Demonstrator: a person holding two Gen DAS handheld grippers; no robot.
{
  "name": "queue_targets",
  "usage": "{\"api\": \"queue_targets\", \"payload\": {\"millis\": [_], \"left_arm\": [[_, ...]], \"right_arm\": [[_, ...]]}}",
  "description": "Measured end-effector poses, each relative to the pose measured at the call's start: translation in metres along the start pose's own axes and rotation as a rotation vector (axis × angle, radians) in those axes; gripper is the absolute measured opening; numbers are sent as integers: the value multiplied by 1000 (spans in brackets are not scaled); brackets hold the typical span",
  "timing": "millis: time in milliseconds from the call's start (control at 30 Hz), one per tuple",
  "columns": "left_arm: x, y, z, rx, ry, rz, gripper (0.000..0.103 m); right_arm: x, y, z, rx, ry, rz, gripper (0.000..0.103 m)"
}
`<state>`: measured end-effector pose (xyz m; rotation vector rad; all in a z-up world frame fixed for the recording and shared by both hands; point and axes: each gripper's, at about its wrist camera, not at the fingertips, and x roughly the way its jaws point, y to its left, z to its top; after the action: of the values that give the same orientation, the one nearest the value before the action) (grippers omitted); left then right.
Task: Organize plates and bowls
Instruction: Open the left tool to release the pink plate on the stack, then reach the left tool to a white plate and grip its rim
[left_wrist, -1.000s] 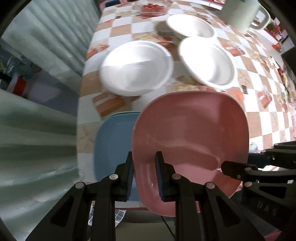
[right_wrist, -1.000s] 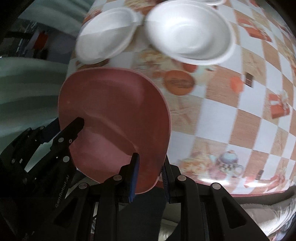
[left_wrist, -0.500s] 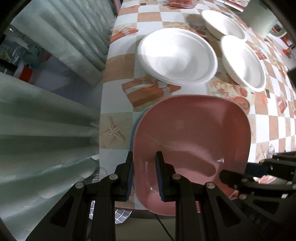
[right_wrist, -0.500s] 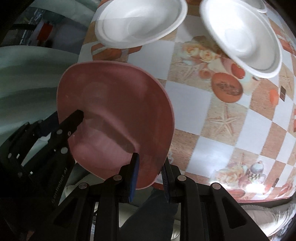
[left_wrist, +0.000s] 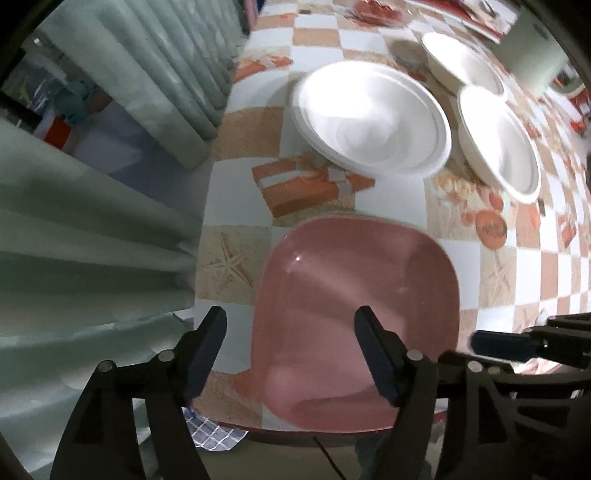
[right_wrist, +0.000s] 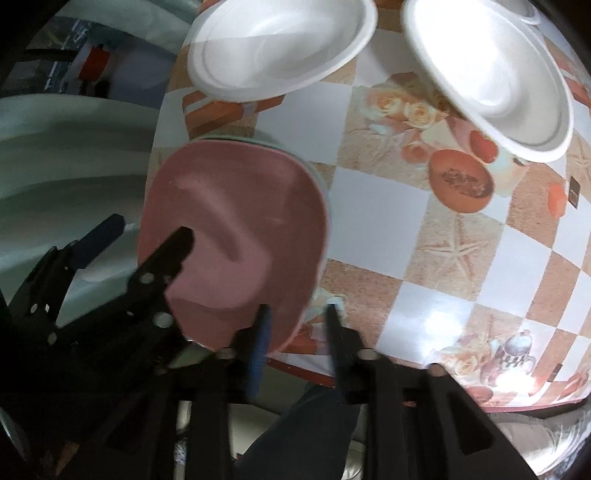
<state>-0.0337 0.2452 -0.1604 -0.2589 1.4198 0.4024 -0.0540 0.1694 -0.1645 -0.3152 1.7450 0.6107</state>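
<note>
A pink square plate (left_wrist: 354, 295) lies at the table's near left corner; a thin pale blue rim (right_wrist: 317, 177) of another plate shows under it in the right wrist view, where the pink plate (right_wrist: 240, 218) also shows. My left gripper (left_wrist: 291, 343) is open, its jaws spread wide either side of the plate's near left edge. My right gripper (right_wrist: 295, 325) is open, its jaws a little apart at the plate's near right edge. Two white bowls (left_wrist: 373, 114) (left_wrist: 498, 140) sit beyond, with a third (left_wrist: 458, 66) behind.
The table wears a checkered cloth (left_wrist: 517, 266) with orange prints. Green curtains (left_wrist: 92, 221) hang off its left edge. A pale green pitcher (left_wrist: 535, 55) stands at the far right. The table's front edge (right_wrist: 369, 369) is right under my grippers.
Both grippers have let go of the pink plate and opened. The plate has gone down onto the blue plate at the table's corner, covering it.
</note>
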Motion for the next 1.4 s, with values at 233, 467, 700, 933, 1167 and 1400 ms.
{"api": "queue_targets", "payload": {"millis": [233,467,700,933,1167,1400], "left_arm": [[-11,12,10,-101,-14,-91,79],[-29,-34,30,27,-48,-121,79],[-37,-79,73,187,-110,-85,79],[-34,-119,123,309,-163,-46,79],[-7,-155,158,447,-144,-21,79],[19,-177,170,532,-100,10,79]], "right_arm": [[-37,-55,-10,78,-86,-25,92],[-53,-124,-24,269,-126,-52,92],[-69,-160,-12,338,-163,-68,92],[-85,-187,20,375,-212,-87,92],[-79,-202,55,384,-212,-101,92],[-63,-208,84,384,-196,-92,91]]}}
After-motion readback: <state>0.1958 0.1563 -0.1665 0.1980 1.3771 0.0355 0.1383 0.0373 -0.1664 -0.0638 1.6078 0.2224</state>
